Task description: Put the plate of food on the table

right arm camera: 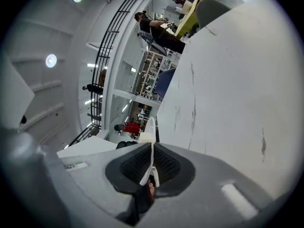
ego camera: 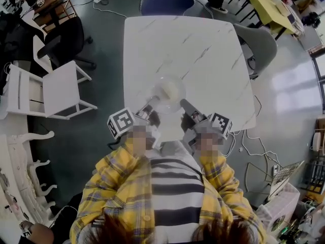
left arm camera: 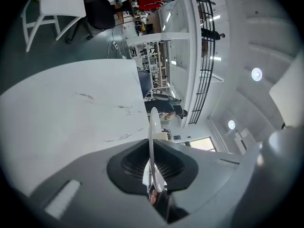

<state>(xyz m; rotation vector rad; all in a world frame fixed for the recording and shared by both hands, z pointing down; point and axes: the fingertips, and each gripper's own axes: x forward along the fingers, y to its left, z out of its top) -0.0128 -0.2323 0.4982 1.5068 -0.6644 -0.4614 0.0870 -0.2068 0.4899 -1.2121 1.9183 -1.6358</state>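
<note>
The plate (ego camera: 167, 93) is clear and thin, glass or hard plastic by the look of it, so it is probably stiff, smooth and easy to chip. It should be fairly light, with a pale mound of food (ego camera: 170, 89) near its middle that would slide if the plate tipped. The rim is the only place to take hold of it, and both claws have it there. The left claw (ego camera: 148, 109) pinches the rim at about 8 o'clock and the right claw (ego camera: 186, 108) at about 4 o'clock. In each gripper view the ribbed pads are shut onto the thin edge.

The plate is over the 6 o'clock part of the white marbled counter (ego camera: 177, 39); whether it touches the top cannot be told.

The counter carries nothing else in view. Around it stand a white chair (ego camera: 56, 88) at 9 o'clock, a black office chair (ego camera: 66, 37) at 10 and a grey chair (ego camera: 261, 44) at 2. Cables (ego camera: 249, 154) lie on the floor at 4 o'clock. None of them stands in the way.
</note>
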